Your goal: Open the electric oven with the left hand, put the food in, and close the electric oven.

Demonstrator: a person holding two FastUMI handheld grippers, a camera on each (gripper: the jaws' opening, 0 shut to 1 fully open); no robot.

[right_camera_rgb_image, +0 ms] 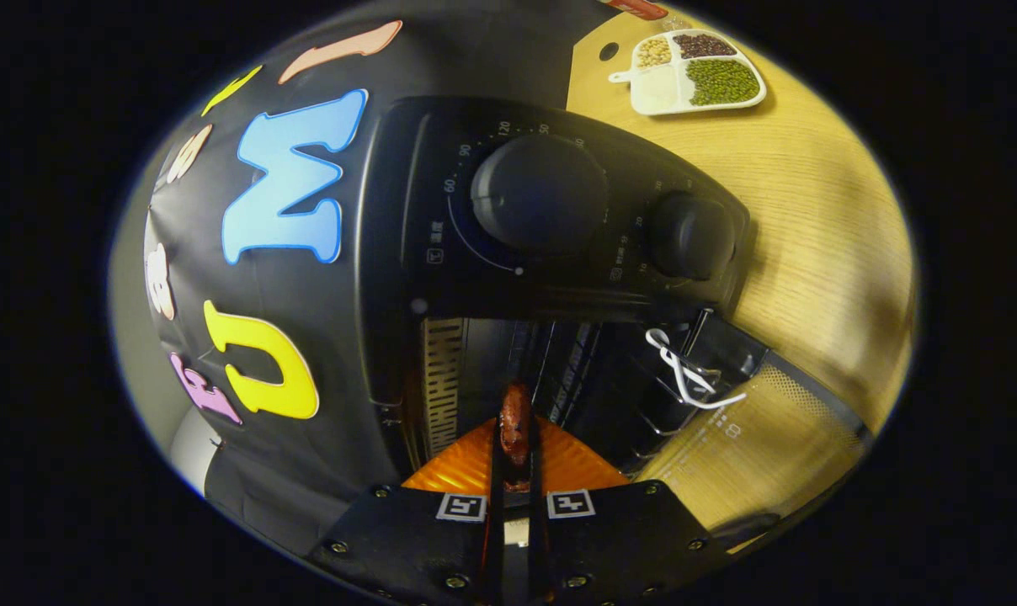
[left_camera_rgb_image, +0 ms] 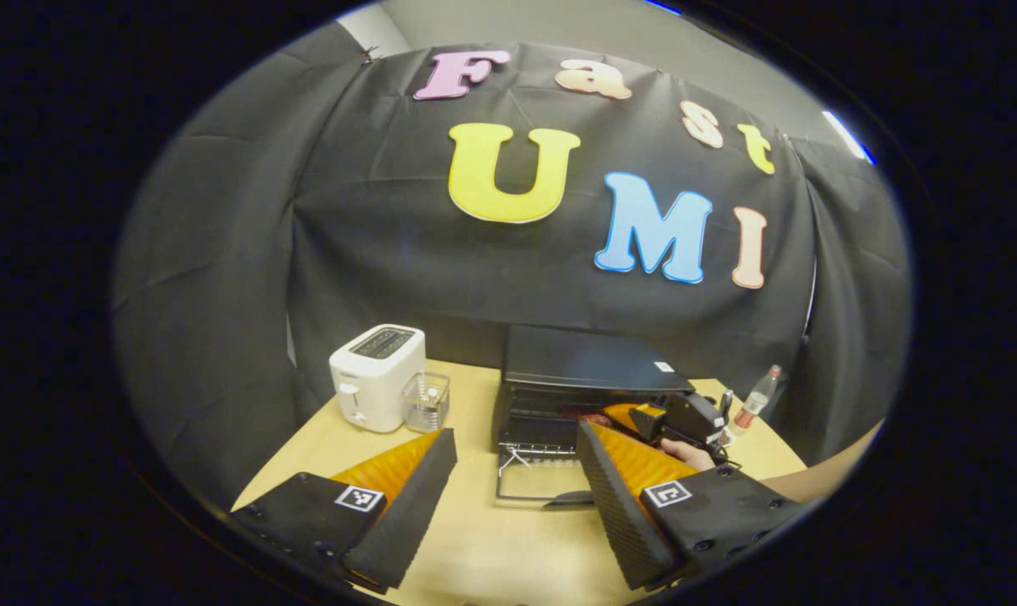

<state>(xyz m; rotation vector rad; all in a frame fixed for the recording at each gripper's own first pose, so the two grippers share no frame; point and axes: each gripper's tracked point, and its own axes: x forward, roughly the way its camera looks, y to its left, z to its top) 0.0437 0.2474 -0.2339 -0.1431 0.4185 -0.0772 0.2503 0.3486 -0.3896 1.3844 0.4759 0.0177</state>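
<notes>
Oven (left_camera_rgb_image: 588, 370) door (left_camera_rgb_image: 535, 481) already down at the worktop (left_camera_rgb_image: 475, 547) middle, our right hand-held gripper (right_camera_rgb_image: 515, 446) clamped on the sausage (right_camera_rgb_image: 514, 425) at the oven mouth, left hand-held gripper (left_camera_rgb_image: 515, 459) wide open w/ nothing held; release & closing left.

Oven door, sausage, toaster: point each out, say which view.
oven door (left_camera_rgb_image: 532, 484): left gripper view, on the glass of the dropped-open door.
sausage (right_camera_rgb_image: 514, 425): right gripper view, mid-length, pinched between the right gripper's fingers.
toaster (left_camera_rgb_image: 372, 387): left gripper view, on its front side.
</notes>
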